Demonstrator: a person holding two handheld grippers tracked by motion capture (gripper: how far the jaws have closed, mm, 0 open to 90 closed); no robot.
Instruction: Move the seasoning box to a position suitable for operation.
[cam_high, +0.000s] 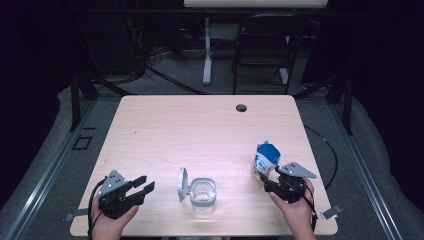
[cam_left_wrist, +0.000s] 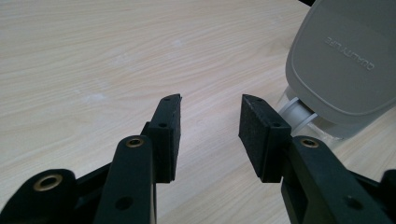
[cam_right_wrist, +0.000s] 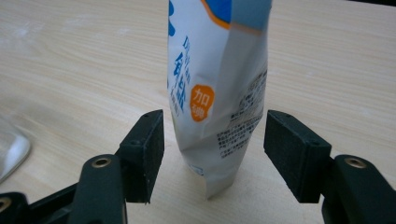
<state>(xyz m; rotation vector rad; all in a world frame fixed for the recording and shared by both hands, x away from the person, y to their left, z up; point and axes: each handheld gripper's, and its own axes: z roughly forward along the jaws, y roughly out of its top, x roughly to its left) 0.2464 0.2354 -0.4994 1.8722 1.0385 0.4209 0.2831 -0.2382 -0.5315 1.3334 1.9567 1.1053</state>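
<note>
Currently straddling the upright pouch (cam_right_wrist: 219, 93) with the right hand-held gripper (cam_right_wrist: 214, 154), jaws wide and not touching it, long axis vertical, standing on the surface (cam_high: 200, 130) at the right. Resting the left hand-held gripper (cam_left_wrist: 210, 130), narrowly open, empty, just beside the open-lidded container (cam_high: 202, 192).

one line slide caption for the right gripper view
Open right gripper straddles an upright blue-and-white pouch on the wooden table.

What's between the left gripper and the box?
Nothing, just bare table between the left gripper and the box, as the high view shows.
</note>
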